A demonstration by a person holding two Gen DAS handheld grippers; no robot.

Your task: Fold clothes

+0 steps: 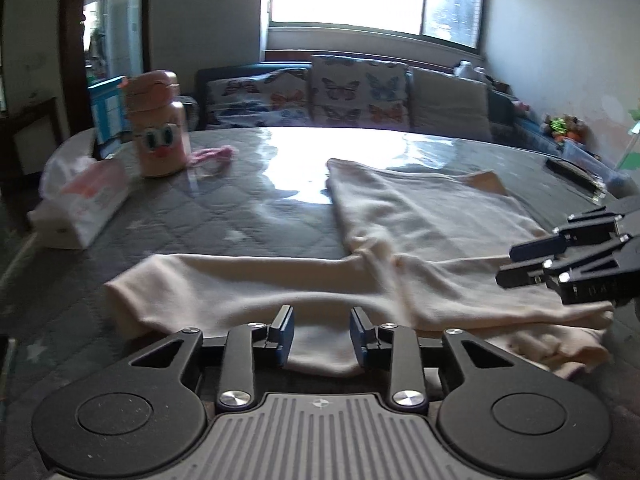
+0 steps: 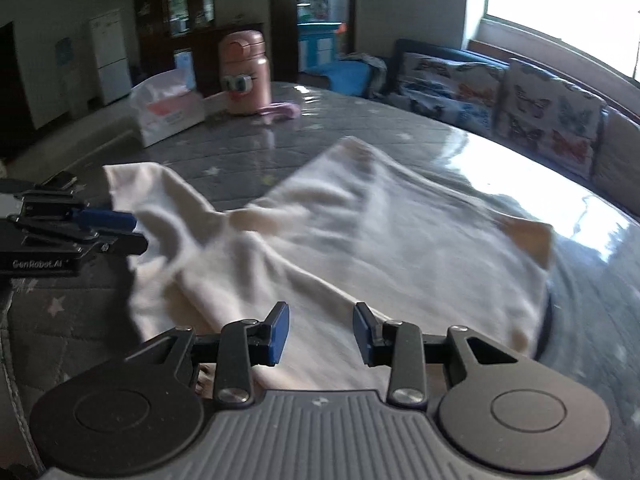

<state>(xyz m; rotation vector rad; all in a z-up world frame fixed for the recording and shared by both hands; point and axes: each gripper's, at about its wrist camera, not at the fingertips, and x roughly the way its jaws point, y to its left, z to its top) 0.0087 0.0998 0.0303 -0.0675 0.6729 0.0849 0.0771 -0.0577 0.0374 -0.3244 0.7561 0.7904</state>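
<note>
A cream long-sleeved garment [image 1: 420, 220] lies spread on the grey quilted table [image 1: 224, 208], with one sleeve stretched out to the left along its near edge. My left gripper [image 1: 322, 334] is open just above that near edge, and cloth shows between its fingers, with the pads clear of it. In the right wrist view the garment [image 2: 380, 240] looks rumpled, and my right gripper [image 2: 322, 332] hangs open over its near part, holding nothing. Each gripper also shows in the other's view: the right gripper [image 1: 507, 265] at the garment's right side, the left gripper [image 2: 140, 233] at its left.
A pink bottle with a cartoon face [image 1: 160, 128], a tissue pack [image 1: 88, 204] and a pink strap [image 1: 212, 156] stand at the far left of the table. A black flat object [image 1: 576, 176] lies at the far right edge. A sofa with butterfly cushions [image 1: 356, 92] runs behind.
</note>
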